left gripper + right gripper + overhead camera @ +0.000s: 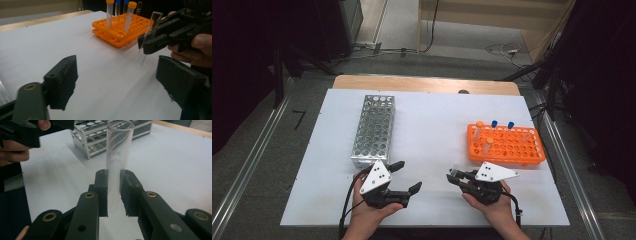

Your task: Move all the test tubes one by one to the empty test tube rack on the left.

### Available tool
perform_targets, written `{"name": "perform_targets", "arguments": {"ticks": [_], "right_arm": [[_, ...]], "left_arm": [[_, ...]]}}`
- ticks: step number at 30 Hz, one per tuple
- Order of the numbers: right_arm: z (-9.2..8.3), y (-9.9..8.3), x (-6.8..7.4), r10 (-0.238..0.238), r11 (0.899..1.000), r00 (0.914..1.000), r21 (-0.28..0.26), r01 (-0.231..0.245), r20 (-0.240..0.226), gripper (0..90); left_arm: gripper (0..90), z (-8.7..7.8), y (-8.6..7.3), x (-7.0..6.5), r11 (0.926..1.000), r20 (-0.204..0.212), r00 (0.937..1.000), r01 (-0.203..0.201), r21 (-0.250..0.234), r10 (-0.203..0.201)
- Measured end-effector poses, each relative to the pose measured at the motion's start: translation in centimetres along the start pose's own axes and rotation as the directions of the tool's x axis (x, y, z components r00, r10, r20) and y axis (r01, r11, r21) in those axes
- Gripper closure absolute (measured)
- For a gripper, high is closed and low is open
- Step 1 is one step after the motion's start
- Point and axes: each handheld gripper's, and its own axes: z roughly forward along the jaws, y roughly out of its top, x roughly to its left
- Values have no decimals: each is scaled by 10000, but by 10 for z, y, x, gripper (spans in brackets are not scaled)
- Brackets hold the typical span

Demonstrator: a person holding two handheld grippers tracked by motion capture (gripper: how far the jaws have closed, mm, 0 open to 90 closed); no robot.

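the clear glass test tube (pixel 117 165) stands upright at frame centre, clamped between the right gripper (pixel 113 192) jaws; faint print on it cannot be read; lower left, the left gripper (pixel 404 177) gapes, nothing between its jaws.

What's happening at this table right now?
A person holds tongs in each hand. The right tongs are shut on a clear glass test tube, held upright above the white table. The left tongs are open and empty, facing the tube. An orange rack holds capped tubes; a metal rack stands at left.
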Motion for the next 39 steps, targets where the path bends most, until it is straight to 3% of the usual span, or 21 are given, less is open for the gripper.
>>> {"name": "perform_targets", "arguments": {"ticks": [3,8,12,13,16,24,29,39], "right_arm": [[6,1,5,-152,9998,9998,104,154,-138,738],[14,1,15,-360,9990,9985,261,371,-405,738],[20,3,24,-730,9964,9941,379,762,-802,738],[20,4,26,-813,9956,9928,395,850,-880,738],[23,5,31,-921,9941,9901,465,975,-1055,738],[27,5,38,-1166,9900,9837,631,1262,-1370,739],[28,5,40,-1246,9890,9803,606,1351,-1531,738],[28,5,40,-1246,9886,9767,621,1372,-1748,737]], "left_arm": [[288,4,1,-4,10000,25,10000,-11,32,11],[390,10,3,-8,9998,501,9986,175,102,-180],[487,11,6,-12,9999,832,9965,-103,8,102],[505,11,7,-14,9998,1137,9934,-170,-74,177],[544,13,9,-17,9996,1457,9890,-263,-35,266],[638,22,8,-27,9991,2026,9785,-407,126,373],[689,25,8,-29,9982,2165,9752,-528,283,454],[758,26,8,-29,9978,2042,9779,-541,370,454]]}}
